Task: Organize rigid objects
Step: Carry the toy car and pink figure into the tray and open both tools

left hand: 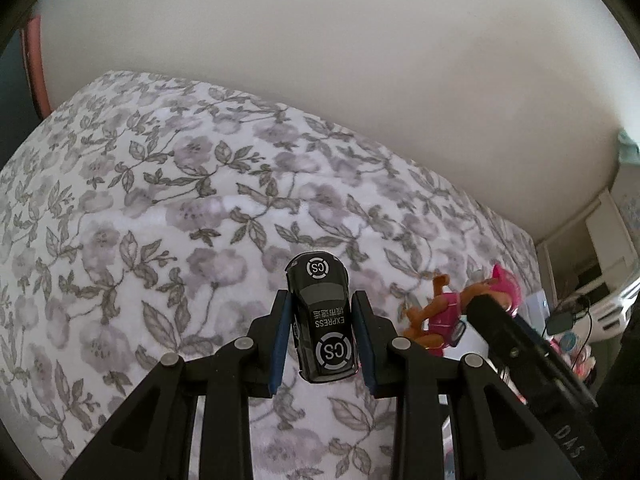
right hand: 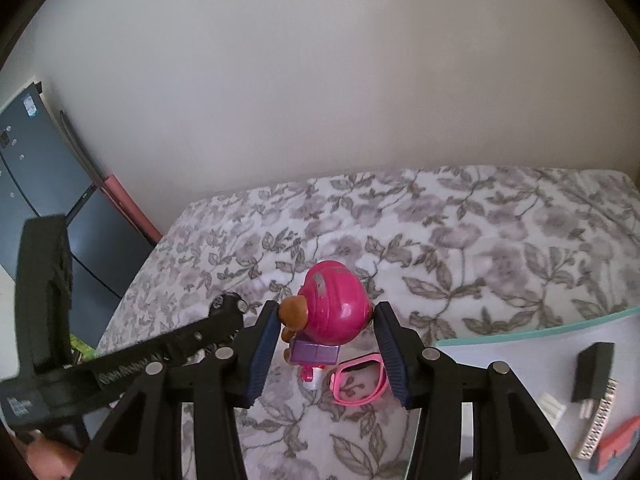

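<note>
Floral bedspread (left hand: 160,200), plain white wall (left hand: 360,60).

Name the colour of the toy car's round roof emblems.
White rings on the glossy black toy car, clearest in the left wrist view.

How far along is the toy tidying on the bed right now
Done: nothing clearly sorted yet. In hand: left gripper clamps the black toy car; right gripper clamps the pink-helmeted dog figure. Left: pink frame on the bedspread, plus placing both toys.
</note>
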A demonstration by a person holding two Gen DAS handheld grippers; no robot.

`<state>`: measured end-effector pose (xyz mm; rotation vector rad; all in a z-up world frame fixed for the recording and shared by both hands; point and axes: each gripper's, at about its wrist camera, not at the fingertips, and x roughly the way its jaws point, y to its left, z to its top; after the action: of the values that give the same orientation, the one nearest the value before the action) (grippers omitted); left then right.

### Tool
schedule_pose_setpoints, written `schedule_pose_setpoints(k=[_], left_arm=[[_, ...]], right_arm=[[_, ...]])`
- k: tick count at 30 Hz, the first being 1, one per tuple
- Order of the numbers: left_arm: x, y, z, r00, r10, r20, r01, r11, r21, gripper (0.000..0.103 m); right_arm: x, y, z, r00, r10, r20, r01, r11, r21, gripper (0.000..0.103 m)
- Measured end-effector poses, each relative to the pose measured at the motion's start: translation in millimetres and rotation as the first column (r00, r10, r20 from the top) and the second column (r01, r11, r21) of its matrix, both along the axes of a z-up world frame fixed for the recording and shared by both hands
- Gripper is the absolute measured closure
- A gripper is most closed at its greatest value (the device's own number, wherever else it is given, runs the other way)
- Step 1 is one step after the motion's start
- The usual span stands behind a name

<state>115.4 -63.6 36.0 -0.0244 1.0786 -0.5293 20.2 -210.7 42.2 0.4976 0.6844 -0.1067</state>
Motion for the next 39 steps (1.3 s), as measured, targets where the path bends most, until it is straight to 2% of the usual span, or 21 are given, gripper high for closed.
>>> schedule_pose_setpoints(k=[6,16,24,29,35,39], left_arm=[[-28.5,-11.0,5.9,0.999,-0.044,0.024,0.044,0.999,0.005,0.071],[-82.5,-48.0,2.6,0.984,-0.17,0.043,0.169,0.985,0.037,0.071],[-129.7,-81.4,-5.5,0.955,-0.293,0.054,0.289,0.955,0.07,0.071],[-155.3,-102.5,-14.6,0.931,-0.36,0.052,0.353,0.929,0.107,0.071],[-179.3,-123.9,-21.1,0.9,-0.428,0.08,0.412,0.897,0.159,0.071],[-180.5,-130.0,-27.1,0.898,-0.433,0.073,0.415,0.892,0.18,0.071]], right_arm=[[-29.9,-8.2,9.0,0.999,-0.043,-0.013,0.043,0.999,-0.027,0.052],[-89.4,-37.3,21.0,0.975,-0.211,-0.063,0.206,0.976,-0.074,0.052],[-137.3,-64.7,14.9,0.939,-0.328,-0.105,0.325,0.945,-0.049,0.052],[-163.5,-83.4,9.0,0.903,-0.407,-0.137,0.403,0.914,-0.059,0.052],[-174.0,-96.6,3.3,0.881,-0.436,-0.181,0.428,0.9,-0.087,0.052],[-174.5,-99.7,0.6,0.876,-0.439,-0.201,0.427,0.898,-0.104,0.052]])
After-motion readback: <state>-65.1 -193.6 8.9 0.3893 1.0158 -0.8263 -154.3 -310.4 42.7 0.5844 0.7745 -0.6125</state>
